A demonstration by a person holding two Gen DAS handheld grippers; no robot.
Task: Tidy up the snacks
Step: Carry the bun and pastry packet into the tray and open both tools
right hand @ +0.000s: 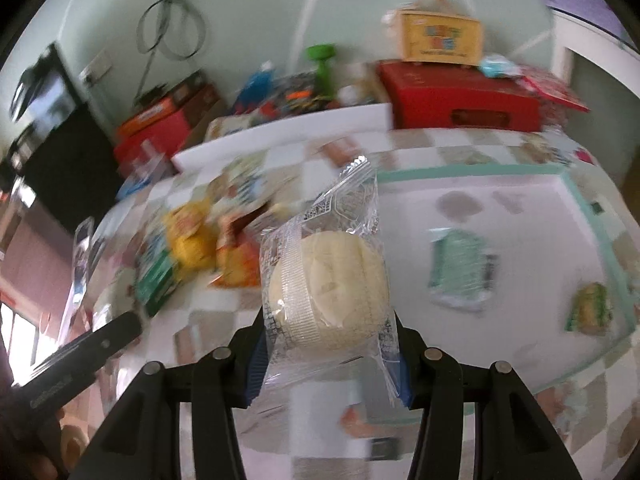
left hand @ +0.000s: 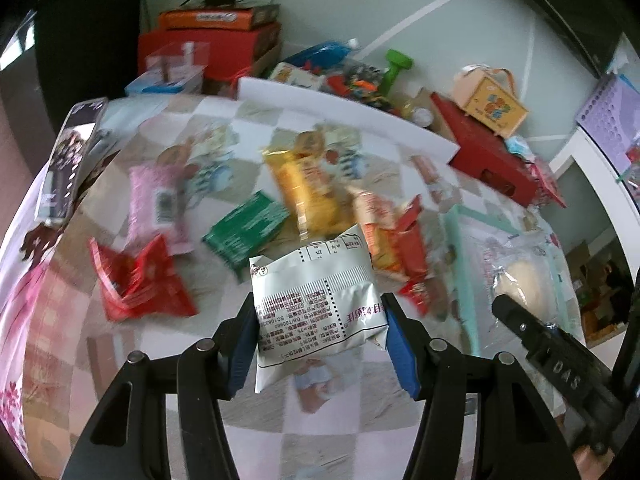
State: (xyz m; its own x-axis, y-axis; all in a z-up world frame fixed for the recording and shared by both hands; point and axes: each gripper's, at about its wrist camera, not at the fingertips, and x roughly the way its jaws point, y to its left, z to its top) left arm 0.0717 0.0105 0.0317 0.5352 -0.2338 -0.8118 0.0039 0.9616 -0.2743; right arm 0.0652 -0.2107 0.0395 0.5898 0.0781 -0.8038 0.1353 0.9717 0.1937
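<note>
My left gripper is shut on a white printed snack packet, held above a checked cloth. Below it lie several loose snacks: a red pack, a pink pack, a green pack, a yellow pack and orange-red packs. My right gripper is shut on a clear-wrapped pale round cake, lifted over a mint-rimmed tray. That tray holds a green-and-white packet and a small green packet. The cake and right gripper body also show at the left view's right side.
A white board borders the cloth's far side. Behind it stand red boxes, a yellow carry box, a green dumbbell and stacked cartons. A phone leans at the left. A hand grips the left tool.
</note>
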